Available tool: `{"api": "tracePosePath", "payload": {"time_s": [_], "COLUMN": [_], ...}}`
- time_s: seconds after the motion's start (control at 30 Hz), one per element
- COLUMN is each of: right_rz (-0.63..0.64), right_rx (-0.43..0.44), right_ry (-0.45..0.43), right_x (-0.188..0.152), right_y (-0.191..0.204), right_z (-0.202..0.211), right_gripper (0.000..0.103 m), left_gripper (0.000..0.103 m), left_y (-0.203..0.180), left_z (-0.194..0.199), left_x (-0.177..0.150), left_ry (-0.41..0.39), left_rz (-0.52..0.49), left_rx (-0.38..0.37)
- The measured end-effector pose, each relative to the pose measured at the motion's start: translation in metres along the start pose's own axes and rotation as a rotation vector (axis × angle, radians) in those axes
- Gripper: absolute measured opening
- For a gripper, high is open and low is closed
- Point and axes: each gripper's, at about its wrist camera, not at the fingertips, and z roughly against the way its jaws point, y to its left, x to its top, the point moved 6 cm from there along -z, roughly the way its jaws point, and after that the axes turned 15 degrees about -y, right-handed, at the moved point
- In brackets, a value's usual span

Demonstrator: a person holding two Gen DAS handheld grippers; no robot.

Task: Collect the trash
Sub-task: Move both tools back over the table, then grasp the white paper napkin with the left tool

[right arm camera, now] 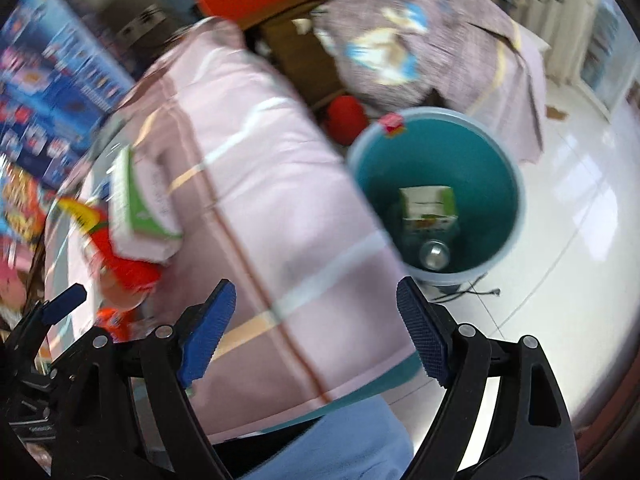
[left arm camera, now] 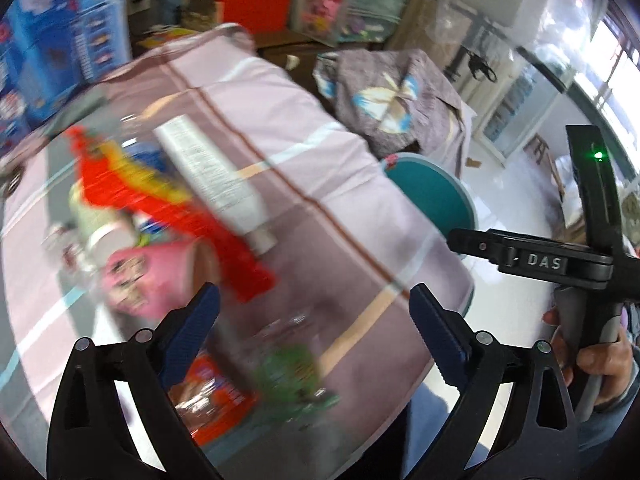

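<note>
The left gripper (left arm camera: 314, 334) was spread wide and held nothing, above a blurry heap of trash (left arm camera: 168, 208) on the pink tablecloth (left arm camera: 304, 128). The right gripper (right arm camera: 316, 330) was wide apart and empty too. The teal bin (right arm camera: 472, 140) stood on the white floor (right arm camera: 572, 208) just beside the table, with a green carton (right arm camera: 428, 204) and a can (right arm camera: 434, 254) inside.

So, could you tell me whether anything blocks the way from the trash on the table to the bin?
Nothing visible does: the teal bin stands open-topped on the floor beside the table, with only a carton and can at its bottom.
</note>
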Motion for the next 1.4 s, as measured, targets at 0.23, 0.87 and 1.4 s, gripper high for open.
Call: {"api": "tracePosePath", "payload": {"time_s": [0.23, 0.87, 1.4], "right_rz": [0.135, 0.33, 0.265], "right_rx": [0.051, 0.098, 0.091], "right_ry": [0.016, 0.118, 0.129], "right_x": [-0.015, -0.061, -0.054], "right_y": [0.067, 0.163, 0.144], "right_z": [0.005, -0.015, -0.03], "right_gripper": [0.079, 0.079, 0.079], "left_gripper": [0.097, 0.097, 0.097], "left_y": [0.068, 0.183, 0.099], "left_z": [0.041, 0.064, 0.054], "left_x": [-0.023, -0.111, -0.105], "left_ry": [-0.047, 0.038, 0.036], "left_rz": [0.073, 0.266, -0.024], "left_rx": [0.101, 0.296, 0.116]}}
